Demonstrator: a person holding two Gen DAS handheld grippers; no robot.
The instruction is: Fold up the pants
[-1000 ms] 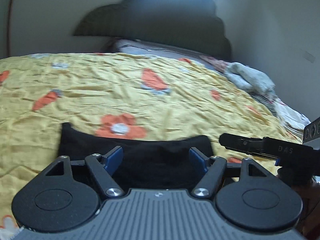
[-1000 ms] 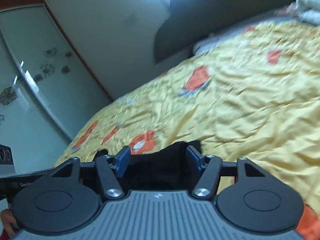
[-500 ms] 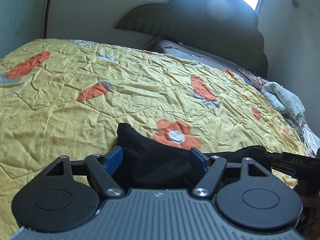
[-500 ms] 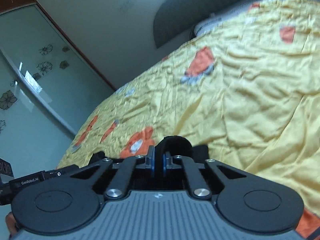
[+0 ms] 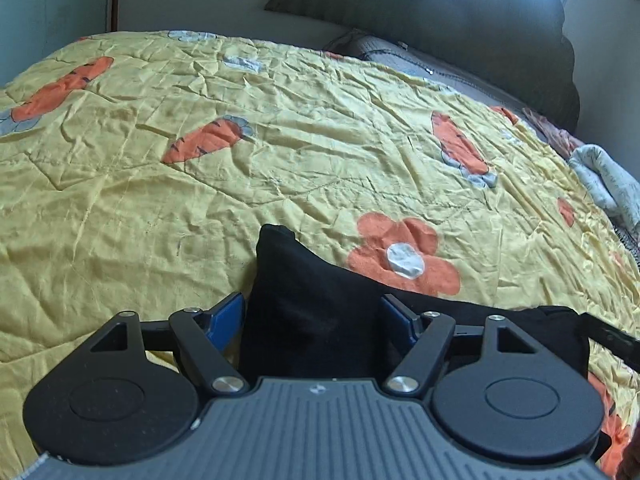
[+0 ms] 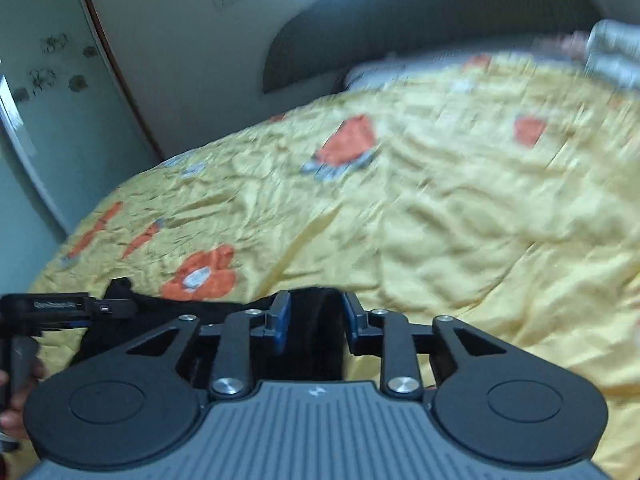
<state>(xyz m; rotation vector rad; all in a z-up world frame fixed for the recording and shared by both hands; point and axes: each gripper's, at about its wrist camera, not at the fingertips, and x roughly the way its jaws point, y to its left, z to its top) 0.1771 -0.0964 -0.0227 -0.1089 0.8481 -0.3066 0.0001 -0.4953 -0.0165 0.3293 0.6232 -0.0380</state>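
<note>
The black pants (image 5: 316,304) lie on the yellow quilt (image 5: 200,184) at the near edge of the bed, filling the 6 o'clock zone of the left wrist view. One corner of the fabric peaks toward 12 o'clock, just past the fingers. The left gripper (image 5: 314,312) stands with its 2 blue pads (image 5: 228,314) wide apart, the dark cloth lying between them, not pinched. From there the pants run toward 3 o'clock, where a black part of the other tool pokes into view.

In the right wrist view, which is blurred, the right gripper (image 6: 314,314) has its pads partly apart, and a raised fold of the pants (image 6: 316,336) sits in the gap; whether either pad touches the cloth cannot be told. The fabric stretches toward 9 o'clock, to the left gripper's body (image 6: 60,308).

An orange flower print (image 5: 402,258) lies just beyond the pants at 1 o'clock. A dark headboard (image 5: 440,4) stands at 12 o'clock, and a pale bundled cloth (image 5: 608,184) lies at 3 o'clock.
</note>
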